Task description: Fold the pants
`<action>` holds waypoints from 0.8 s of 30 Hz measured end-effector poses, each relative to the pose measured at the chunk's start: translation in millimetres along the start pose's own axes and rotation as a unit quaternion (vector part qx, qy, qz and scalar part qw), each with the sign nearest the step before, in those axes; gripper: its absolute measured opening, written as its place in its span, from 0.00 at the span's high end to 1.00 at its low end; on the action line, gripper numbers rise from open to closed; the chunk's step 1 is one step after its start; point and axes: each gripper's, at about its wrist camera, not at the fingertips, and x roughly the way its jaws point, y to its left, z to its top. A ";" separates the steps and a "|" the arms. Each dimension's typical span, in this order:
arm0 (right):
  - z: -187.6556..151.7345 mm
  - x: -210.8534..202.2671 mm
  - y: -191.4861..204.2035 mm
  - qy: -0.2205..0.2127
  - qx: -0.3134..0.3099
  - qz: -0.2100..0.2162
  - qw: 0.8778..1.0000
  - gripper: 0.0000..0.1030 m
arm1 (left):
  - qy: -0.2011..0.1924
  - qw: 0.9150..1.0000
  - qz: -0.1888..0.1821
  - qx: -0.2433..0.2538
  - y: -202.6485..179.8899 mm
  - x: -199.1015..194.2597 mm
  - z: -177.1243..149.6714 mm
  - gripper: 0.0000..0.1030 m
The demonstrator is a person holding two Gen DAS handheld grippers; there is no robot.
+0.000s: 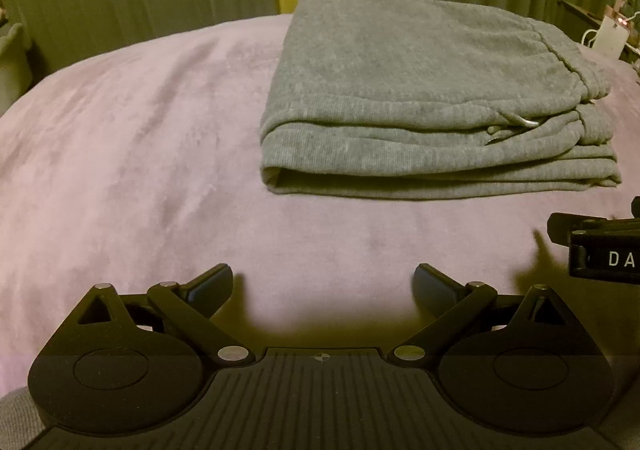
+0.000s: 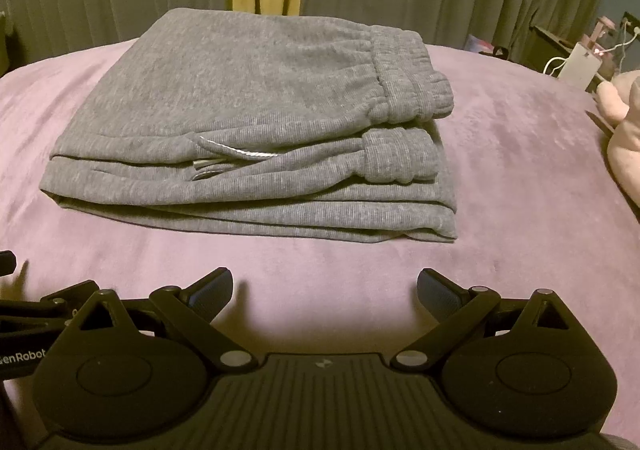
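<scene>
Now our grey sweatpants (image 2: 248, 125) lie folded on the pink bed (image 2: 500, 177) near its far edge; our left tool (image 1: 323, 282) and right tool (image 2: 325, 286) gape wide, holding nothing.

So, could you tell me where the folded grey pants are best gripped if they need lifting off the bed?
Grip the folded pants at the near edge, coming in low from the front with the right tool. The layers stack flush there, so one pinch likely catches them all; the bulky cuffs would probably splay.
</scene>
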 end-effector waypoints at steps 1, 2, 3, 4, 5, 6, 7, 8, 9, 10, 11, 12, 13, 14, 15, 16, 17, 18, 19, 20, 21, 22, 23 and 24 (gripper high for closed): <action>0.1 0.2 0.0 0.000 0.000 0.000 1.000 0.04 | 0.000 1.000 0.000 0.000 0.0 0.1 0.0 0.02; 0.0 0.4 -0.3 0.000 -0.001 0.000 1.000 0.04 | 0.001 1.000 0.001 0.000 0.1 0.3 0.2 0.02; 0.0 0.1 -0.2 0.000 -0.001 -0.001 1.000 0.04 | 0.001 1.000 0.001 0.000 0.2 0.5 0.2 0.02; 0.1 0.2 -0.4 0.000 -0.001 -0.001 1.000 0.04 | 0.001 1.000 0.001 0.000 0.1 0.5 0.2 0.02; 0.1 0.0 -0.6 0.000 0.000 0.000 1.000 0.04 | 0.001 1.000 0.001 0.000 0.2 0.6 0.2 0.02; 0.0 -0.1 -0.3 0.000 0.000 -0.001 1.000 0.04 | 0.001 1.000 0.001 0.000 0.2 0.8 0.2 0.02; 0.1 -0.2 -0.3 0.000 0.000 -0.002 1.000 0.04 | 0.002 1.000 0.000 0.000 0.2 0.9 0.1 0.02; 0.1 -0.3 -0.3 0.000 0.000 -0.002 1.000 0.04 | 0.002 1.000 0.001 0.001 0.2 1.2 0.1 0.02; 0.0 -0.2 -0.2 0.000 0.000 -0.001 1.000 0.04 | 0.002 1.000 0.002 0.002 0.0 1.5 0.0 0.02; 0.0 -0.5 -0.1 0.000 0.000 -0.001 1.000 0.04 | 0.002 1.000 0.002 0.002 -0.3 1.7 -0.1 0.02; 0.0 -0.6 0.0 0.000 0.000 -0.001 1.000 0.04 | 0.003 1.000 0.002 0.003 -0.6 1.8 -0.3 0.02; 0.1 -0.3 -0.1 0.000 -0.001 -0.001 1.000 0.04 | 0.003 1.000 0.002 0.003 -0.8 1.9 -0.4 0.02; 0.1 -0.4 -0.2 0.000 -0.001 -0.001 1.000 0.04 | 0.003 1.000 0.003 0.004 -0.8 1.9 -0.5 0.02; 0.1 -0.4 -0.3 0.000 0.000 -0.001 1.000 0.04 | 0.002 1.000 0.003 0.004 -0.9 2.0 -0.6 0.02; 0.0 -0.5 -0.3 -0.001 0.000 -0.001 1.000 0.04 | 0.003 1.000 0.003 0.004 -1.0 2.1 -0.7 0.02; 0.0 -0.6 -0.4 0.000 0.000 -0.001 1.000 0.04 | 0.003 1.000 0.003 0.004 -1.0 2.4 -0.7 0.02; -0.1 -0.7 -0.4 0.000 0.000 -0.001 1.000 0.04 | 0.003 1.000 0.003 0.004 -0.8 2.7 -0.7 0.02; 0.0 -0.6 -0.5 -0.001 0.000 0.000 1.000 0.04 | 0.003 1.000 0.003 0.004 -1.0 2.7 -0.7 0.02; 0.0 -0.6 -0.5 -0.001 0.000 0.000 1.000 0.04 | 0.004 1.000 0.003 0.004 -1.0 2.9 -0.7 0.02; 0.2 -0.1 -1.0 0.000 0.000 0.000 1.000 0.04 | 0.004 1.000 0.003 0.004 -1.0 2.8 -0.7 0.02; 0.4 -0.1 -0.8 0.000 -0.001 0.000 1.000 0.04 | 0.003 1.000 0.003 0.005 -1.0 2.8 -0.6 0.02; 0.3 -0.2 -0.9 0.000 0.000 0.000 1.000 0.04 | 0.003 1.000 0.003 0.005 -1.1 2.8 -0.6 0.02; 0.3 -0.1 -0.9 0.000 0.000 0.000 1.000 0.04 | 0.003 1.000 0.003 0.005 -1.1 2.7 -0.5 0.02; 0.4 -0.1 -0.8 0.000 -0.001 0.000 1.000 0.04 | 0.003 1.000 0.003 0.005 -1.1 2.8 -0.7 0.02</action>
